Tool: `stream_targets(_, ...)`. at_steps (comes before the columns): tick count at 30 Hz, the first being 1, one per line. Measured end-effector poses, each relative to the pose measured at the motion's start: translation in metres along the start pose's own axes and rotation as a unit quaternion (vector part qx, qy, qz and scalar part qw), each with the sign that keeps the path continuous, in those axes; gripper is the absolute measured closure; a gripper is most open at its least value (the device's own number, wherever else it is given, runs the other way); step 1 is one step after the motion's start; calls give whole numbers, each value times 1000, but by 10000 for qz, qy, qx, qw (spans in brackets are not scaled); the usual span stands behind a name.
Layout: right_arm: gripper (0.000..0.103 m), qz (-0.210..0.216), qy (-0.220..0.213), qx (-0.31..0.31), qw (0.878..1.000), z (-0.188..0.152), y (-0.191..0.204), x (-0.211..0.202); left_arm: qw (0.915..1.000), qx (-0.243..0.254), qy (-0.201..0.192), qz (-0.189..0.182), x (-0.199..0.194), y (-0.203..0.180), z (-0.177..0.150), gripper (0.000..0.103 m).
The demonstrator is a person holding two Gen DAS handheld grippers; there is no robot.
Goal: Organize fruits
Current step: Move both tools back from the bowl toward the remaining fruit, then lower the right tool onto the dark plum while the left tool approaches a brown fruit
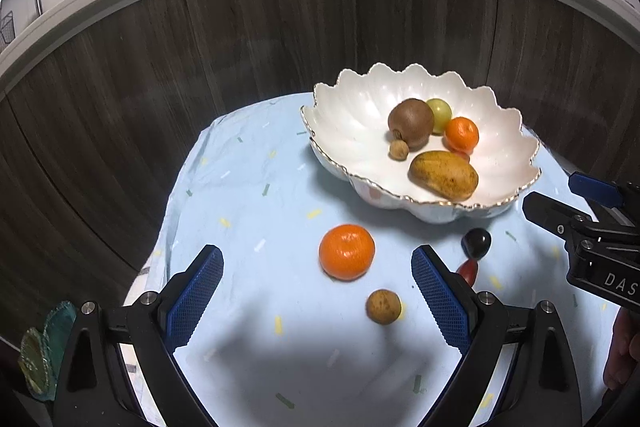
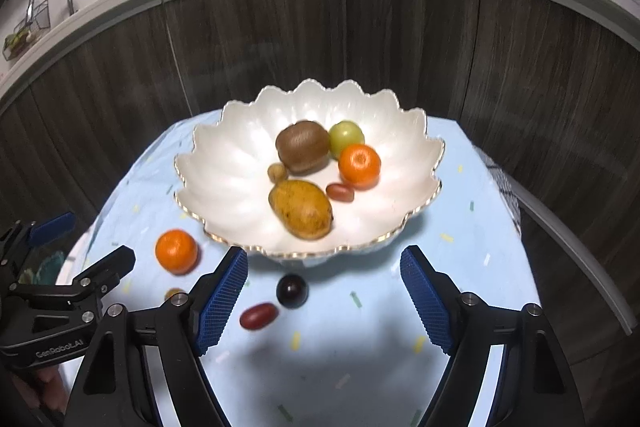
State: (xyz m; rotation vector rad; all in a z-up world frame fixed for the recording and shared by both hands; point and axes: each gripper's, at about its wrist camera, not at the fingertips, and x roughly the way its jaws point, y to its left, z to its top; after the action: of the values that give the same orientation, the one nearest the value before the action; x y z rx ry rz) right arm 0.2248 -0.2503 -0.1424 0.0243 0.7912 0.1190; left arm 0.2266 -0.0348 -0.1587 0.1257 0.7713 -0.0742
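Both claws, left [image 1: 317, 291] and right [image 2: 323, 293], hang spread and empty over 4 loose fruits, the tangerine [image 1: 347, 252] likely next for the bowl [image 1: 352, 115].

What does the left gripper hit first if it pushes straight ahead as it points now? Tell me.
Probably the orange on the cloth: it lies between the open fingers of the left gripper, just ahead. The small brown fruit sits nearer but off to the right. Depth is uncertain.
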Motion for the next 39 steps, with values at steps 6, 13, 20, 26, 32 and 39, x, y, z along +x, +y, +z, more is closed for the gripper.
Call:
stream_targets(6,25,114,150,48,9998,-10,0,9,9999,-137,-41,-12,3,-1,-7,7)
stream_targets(13,31,295,248,-33,9993,-14,3,18,9999,-100,33,-19,8,-7,-20,7)
stream_targets(20,39,494,376,-76,9980,-16,4,28,10000,-25,31,-35,11,-16,-26,9)
stream_targets(26,42,565,509,-17,9971,-18,4,39,9999,106,122,35,17,-24,-27,19)
stream_targets(32,42,632,599,128,9961,-18,7,50,9997,96,233,-39,23,-27,-29,28)
stream_targets(39,46,681,656,234,9952,-18,8,60,9994,41,311,-109,29,-29,-33,30)
